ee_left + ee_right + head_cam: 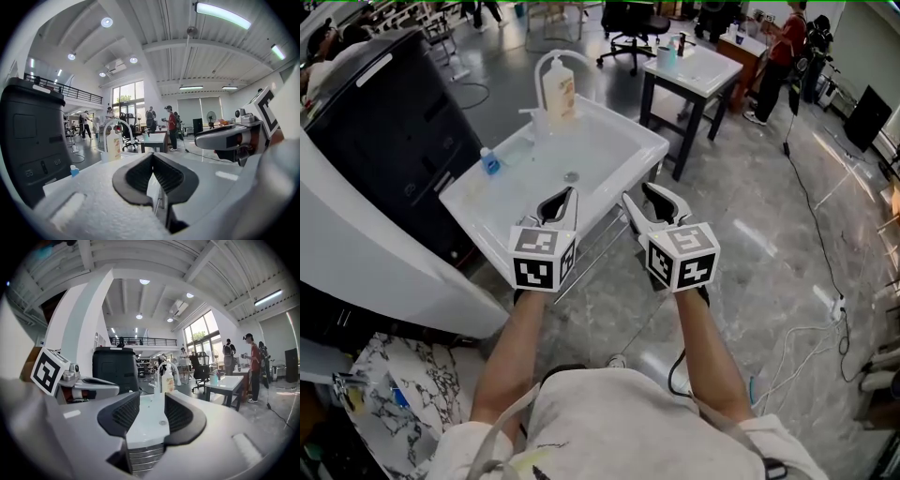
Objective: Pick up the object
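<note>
Left hand-held gripper (570,193), jaws together and empty, and right hand-held gripper (645,202), jaws partly apart around nothing, are hovering at the sink's (605,141) lower edge. The likely objects, a pump bottle (560,94) at upper centre and a small bottle (490,163) further left, are standing beyond both. Risk: an off-centre approach nudging the tall bottle over.

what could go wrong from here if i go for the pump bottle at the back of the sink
1. The left gripper has its fingers together, so it probably can't take anything until it opens. Only the right gripper stands open, and it is empty.
2. The pump bottle is tall and close to the arched faucet. A high or sideways push could tip it.
3. The small blue-capped bottle could be knocked in passing.
</note>
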Demonstrator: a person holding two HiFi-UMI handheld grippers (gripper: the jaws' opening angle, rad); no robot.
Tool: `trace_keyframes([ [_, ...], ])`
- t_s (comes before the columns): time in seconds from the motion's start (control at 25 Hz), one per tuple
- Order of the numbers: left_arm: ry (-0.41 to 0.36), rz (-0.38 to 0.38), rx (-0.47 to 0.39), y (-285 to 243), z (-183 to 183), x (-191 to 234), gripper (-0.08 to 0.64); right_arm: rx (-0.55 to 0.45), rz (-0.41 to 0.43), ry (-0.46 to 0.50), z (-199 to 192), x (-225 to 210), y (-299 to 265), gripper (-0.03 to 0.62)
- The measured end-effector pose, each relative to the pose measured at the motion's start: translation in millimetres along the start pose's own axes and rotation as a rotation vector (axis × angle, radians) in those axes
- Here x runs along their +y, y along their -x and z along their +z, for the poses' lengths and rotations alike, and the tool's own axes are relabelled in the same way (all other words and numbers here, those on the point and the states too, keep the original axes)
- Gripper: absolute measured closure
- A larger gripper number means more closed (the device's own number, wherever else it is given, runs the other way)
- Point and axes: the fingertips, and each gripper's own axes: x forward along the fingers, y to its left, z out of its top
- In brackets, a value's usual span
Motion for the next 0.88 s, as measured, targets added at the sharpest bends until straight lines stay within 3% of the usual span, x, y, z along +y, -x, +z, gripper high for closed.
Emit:
trace_keyframes([
  [0.56,0.005,0.087,0.021,-22.0,-9.2,32.4,0.554,0.009,0.109,0.016,-5.2,-4.3,-47.8,0.391],
  [0.88,0.038,0.172,0.031,-38.6,-19.5,83.4,0.554,0.027,0.187,0.036,-6.4,0.7,-103.6,0.386],
])
